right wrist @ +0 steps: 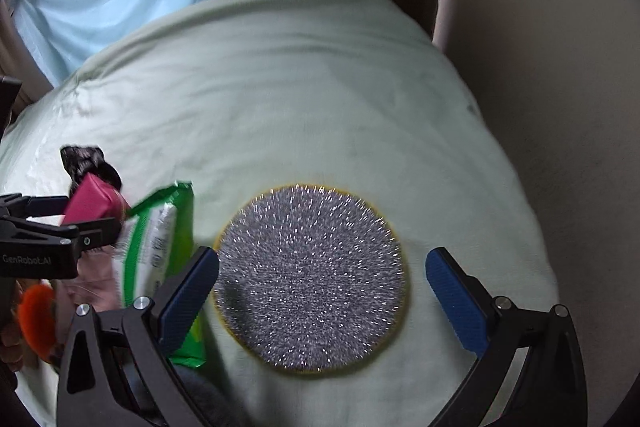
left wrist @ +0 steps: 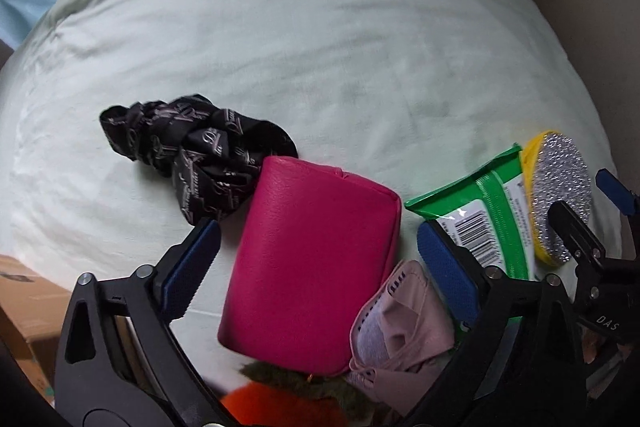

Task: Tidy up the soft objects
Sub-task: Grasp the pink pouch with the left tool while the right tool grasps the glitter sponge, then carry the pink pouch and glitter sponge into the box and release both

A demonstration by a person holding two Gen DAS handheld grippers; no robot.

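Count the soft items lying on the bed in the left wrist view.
6: black scrunchie far left, pink pouch centre, mauve cloth, green wipes pack, glitter sponge right, orange plush partly hidden.

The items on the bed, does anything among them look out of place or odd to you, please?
Mostly the green wipes packet: a crinkly plastic pack among soft things, lying askew between the pink pouch and the glittery round pad. Nothing looks spilled or damaged.
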